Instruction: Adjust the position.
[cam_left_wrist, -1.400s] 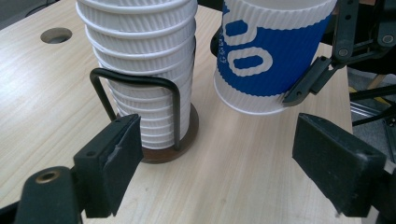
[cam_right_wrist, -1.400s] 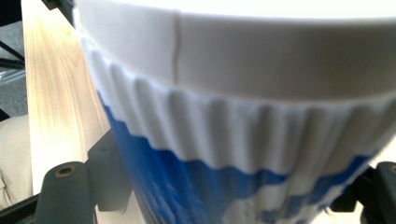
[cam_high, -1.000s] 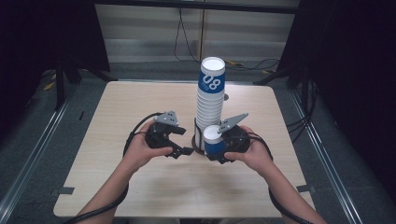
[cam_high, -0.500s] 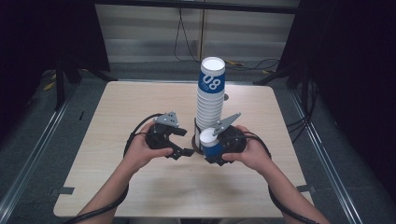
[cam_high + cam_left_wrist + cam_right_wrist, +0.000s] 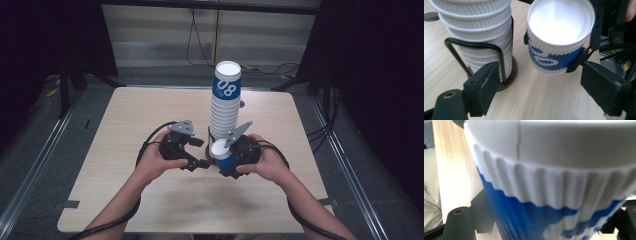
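The right hand-held gripper (image 5: 226, 159) is closed on a single blue-and-white paper cup (image 5: 221, 154). In the left gripper view its two black jaws press the ribbed wall of this cup (image 5: 559, 40) from both sides, about at the middle of its height. The cup is upright, mouth up, and in that view it seems to be lifted a little above the wooden surface (image 5: 150, 110), though I cannot tell this for sure. In the right gripper view the cup (image 5: 554, 182) is very close to the camera and blurred.

The left hand-held gripper (image 5: 199, 161) is wide open and holds nothing. Its jaws stand well apart, with the held cup and the base of the stack between them in its own view.

The tall stack of cups (image 5: 225, 105) stands just behind the held cup, in a black wire holder (image 5: 474, 47) on a round base.

As I judge it, the step is to carry the single cup away from the stack. To do this well, the grip should stay light so that the thin wall does not crush, the cup should stay level, and it should move sideways clear of the wire holder. The open gripper could steady the holder if the stack starts to lean.
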The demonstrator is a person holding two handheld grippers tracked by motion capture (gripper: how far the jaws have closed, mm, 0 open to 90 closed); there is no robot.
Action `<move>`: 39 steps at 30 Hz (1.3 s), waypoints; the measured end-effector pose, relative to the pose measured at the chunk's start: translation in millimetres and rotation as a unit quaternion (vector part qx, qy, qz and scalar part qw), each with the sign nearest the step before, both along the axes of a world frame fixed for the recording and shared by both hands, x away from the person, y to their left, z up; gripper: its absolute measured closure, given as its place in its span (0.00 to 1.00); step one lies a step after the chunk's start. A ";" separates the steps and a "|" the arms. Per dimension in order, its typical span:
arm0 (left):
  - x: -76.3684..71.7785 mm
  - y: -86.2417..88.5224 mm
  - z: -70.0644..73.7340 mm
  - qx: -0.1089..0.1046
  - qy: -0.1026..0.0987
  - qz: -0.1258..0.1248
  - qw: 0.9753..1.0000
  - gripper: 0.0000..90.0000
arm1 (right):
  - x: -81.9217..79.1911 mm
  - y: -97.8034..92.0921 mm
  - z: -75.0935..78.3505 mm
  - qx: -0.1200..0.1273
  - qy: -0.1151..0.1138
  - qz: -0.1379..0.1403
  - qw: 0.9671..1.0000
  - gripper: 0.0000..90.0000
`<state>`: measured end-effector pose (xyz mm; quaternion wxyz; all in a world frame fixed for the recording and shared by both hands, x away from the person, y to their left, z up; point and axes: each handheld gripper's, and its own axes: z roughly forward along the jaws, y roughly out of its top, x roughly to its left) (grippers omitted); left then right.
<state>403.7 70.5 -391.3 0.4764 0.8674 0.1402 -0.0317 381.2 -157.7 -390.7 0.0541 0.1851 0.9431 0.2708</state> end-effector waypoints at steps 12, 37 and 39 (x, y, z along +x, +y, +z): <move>-1.0 -3.7 -1.8 0.005 0.002 -0.007 1.000 0.18 | 0.5 5.4 3.2 -0.029 0.021 0.018 0.999 0.23; -1.7 -9.3 -4.9 0.015 0.008 -0.027 0.999 0.17 | 0.0 17.4 6.0 -0.082 0.030 0.054 0.995 0.23; -2.0 -9.0 -3.4 0.012 0.006 -0.025 1.000 0.17 | -0.4 18.2 7.0 -0.088 0.035 0.049 0.994 0.23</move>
